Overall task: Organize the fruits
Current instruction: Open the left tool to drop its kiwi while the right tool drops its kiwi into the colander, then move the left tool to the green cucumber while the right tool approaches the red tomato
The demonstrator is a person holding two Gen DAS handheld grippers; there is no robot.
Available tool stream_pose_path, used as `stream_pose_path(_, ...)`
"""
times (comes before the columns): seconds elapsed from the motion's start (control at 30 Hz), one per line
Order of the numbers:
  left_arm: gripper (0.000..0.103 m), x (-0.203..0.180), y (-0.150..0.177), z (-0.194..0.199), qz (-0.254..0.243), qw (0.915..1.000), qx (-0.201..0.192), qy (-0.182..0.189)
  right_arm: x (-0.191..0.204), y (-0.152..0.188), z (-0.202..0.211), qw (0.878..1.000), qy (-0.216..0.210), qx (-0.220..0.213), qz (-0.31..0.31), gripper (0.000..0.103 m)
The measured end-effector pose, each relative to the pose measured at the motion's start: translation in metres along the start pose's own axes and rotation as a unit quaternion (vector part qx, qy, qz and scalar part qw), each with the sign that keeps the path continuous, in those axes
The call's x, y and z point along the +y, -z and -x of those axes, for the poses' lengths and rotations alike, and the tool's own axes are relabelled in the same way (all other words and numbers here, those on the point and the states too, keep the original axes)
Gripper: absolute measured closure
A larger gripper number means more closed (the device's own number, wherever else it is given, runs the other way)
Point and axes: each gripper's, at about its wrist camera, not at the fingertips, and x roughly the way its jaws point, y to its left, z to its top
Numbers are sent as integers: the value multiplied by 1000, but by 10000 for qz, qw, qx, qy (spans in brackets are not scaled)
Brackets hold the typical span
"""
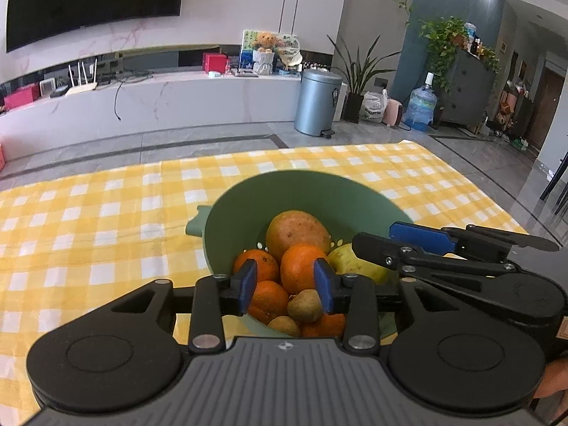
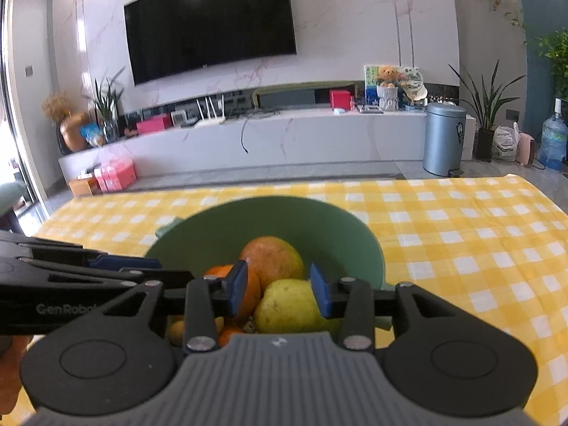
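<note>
Left wrist view. My left claw sits at lower centre of the frame, its blue pads parted with nothing between them, poised over the near rim of the green colander. The colander stands on the bench, which is covered in a yellow-and-white checked cloth, soft and slightly creased. Inside, at centre, lie a large mottled red-orange fruit, round and matt; several glossy, dimpled oranges; two small brown, rough-skinned fruits; and, at the right, a smooth yellow pear. My right claw enters from the right edge, just over the pear. I judge this the opening step: no fruit is lifted yet. The next move calls for lowering the pads astride one orange and closing gently, as the rounded skins may slip.

Right wrist view. My right claw stands at lower centre, pads apart and gripping nothing, framing the pear. The colander shows a smooth, moulded plastic wall with a small handle tab at its left. The mottled fruit lies behind the pear, an orange to its left. My left claw reaches in from the left edge.
</note>
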Motion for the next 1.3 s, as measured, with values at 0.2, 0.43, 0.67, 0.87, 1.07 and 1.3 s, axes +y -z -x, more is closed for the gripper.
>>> stream_pose_path(0.2,50,-6,-1,18,-59,9999,-83,-85,-3,1,14,9994,60,-323,-125,43)
stream_pose_path(0.43,48,-16,3,35,-228,9991,141,-337,2,9,35,9987,121,-491,-8,39)
stream_pose_path(0.67,48,-11,13,44,49,9961,728,-492,11,18,57,9983,301,-483,113,38)
stream_pose_path(0.87,48,-8,26,52,541,9905,1140,-547,10,31,75,9991,305,-266,98,38)
stream_pose_path(1.07,48,-9,43,55,1040,9806,1516,-686,5,43,86,9998,148,57,-150,34)
stream_pose_path(1.3,41,-15,66,67,1636,9676,1608,-1053,14,57,84,9983,27,590,23,31)
